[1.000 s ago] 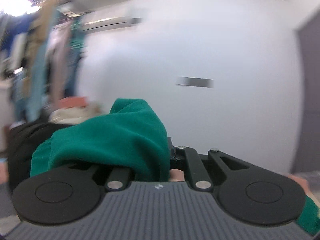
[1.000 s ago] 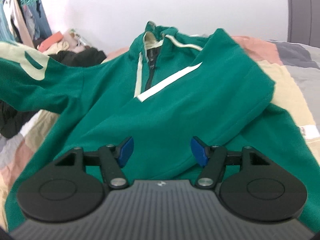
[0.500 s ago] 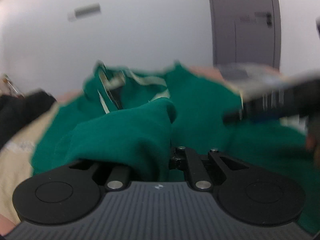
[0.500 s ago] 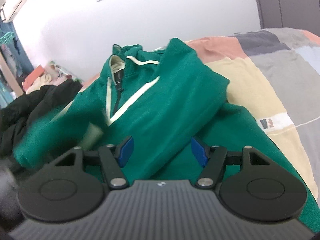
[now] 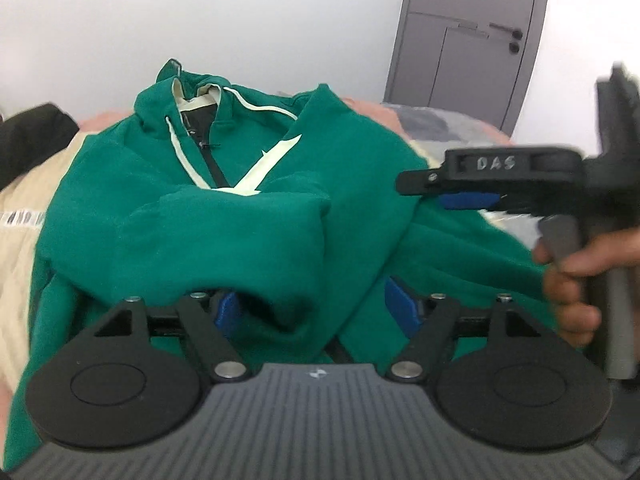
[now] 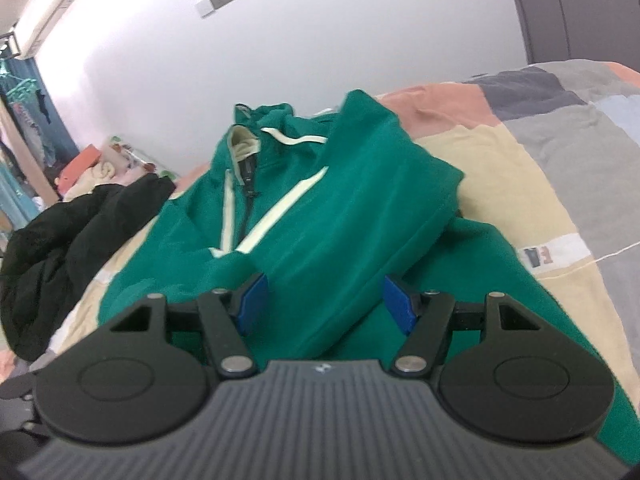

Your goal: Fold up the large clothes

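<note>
A green hoodie with cream trim lies face up on the bed, its hood toward the wall. Both sleeves are folded across the chest. My left gripper hangs low over the front of the hoodie and its jaws are opening. The left sleeve's cuff lies loose between the blue pads, which do not press on it. In the left wrist view my right gripper hovers at the right, held by a hand. In its own view the right gripper stands open above the folded right sleeve.
The hoodie rests on a patchwork bedspread of cream, pink and grey. A black garment is heaped at the left of the bed, with a pile of clothes behind it. A grey door stands at the back right.
My left gripper swung round from the wall and came down over the hoodie with the left sleeve, then let it go across the chest. The right gripper rolled a little.
</note>
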